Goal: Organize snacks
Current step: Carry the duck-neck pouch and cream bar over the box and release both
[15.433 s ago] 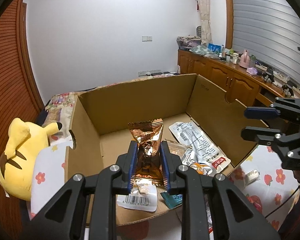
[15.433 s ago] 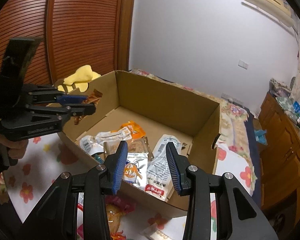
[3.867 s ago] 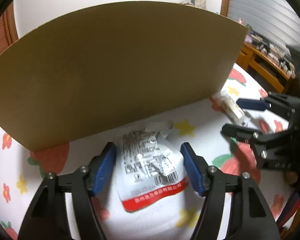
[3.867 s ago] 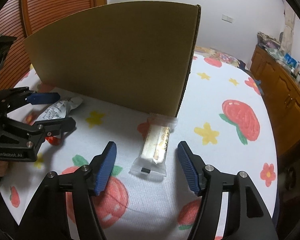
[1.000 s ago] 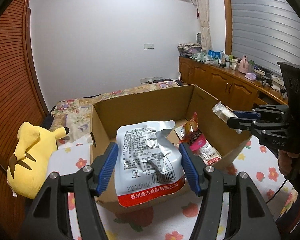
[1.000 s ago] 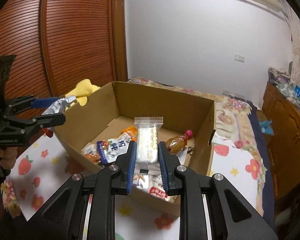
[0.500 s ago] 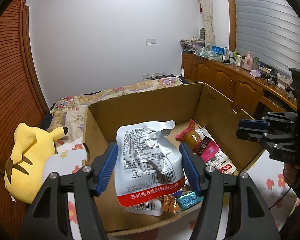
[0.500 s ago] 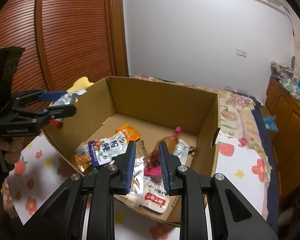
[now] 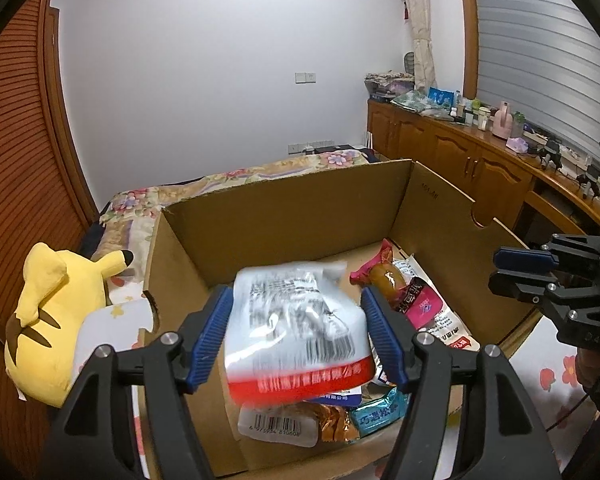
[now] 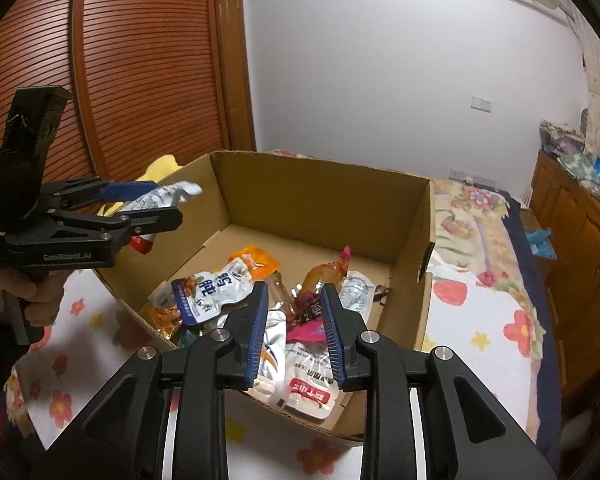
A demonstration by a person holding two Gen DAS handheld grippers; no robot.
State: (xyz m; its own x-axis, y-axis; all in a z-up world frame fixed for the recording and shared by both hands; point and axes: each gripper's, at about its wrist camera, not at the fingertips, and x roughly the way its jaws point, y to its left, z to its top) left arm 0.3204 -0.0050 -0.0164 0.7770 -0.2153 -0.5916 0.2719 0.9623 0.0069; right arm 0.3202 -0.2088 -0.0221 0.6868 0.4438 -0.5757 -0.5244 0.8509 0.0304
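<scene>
Silver foil pouch with red band point(image 9: 296, 328): motion-blurred, print unreadable; contact with left tool point(image 9: 298, 334) pads cannot be judged. It hides most packets beneath in the brown cardboard box point(image 9: 284, 216). White barcode-labelled packet point(image 9: 276, 426) only partly visible. Small bottles on the wooden sideboard point(image 9: 476, 114) too small to identify. Right tool point(image 10: 293, 334) covers packets beneath.

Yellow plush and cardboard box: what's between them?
Left wrist view: only a strip of printed cloth lies between the yellow plush and the cardboard box's left wall.
</scene>
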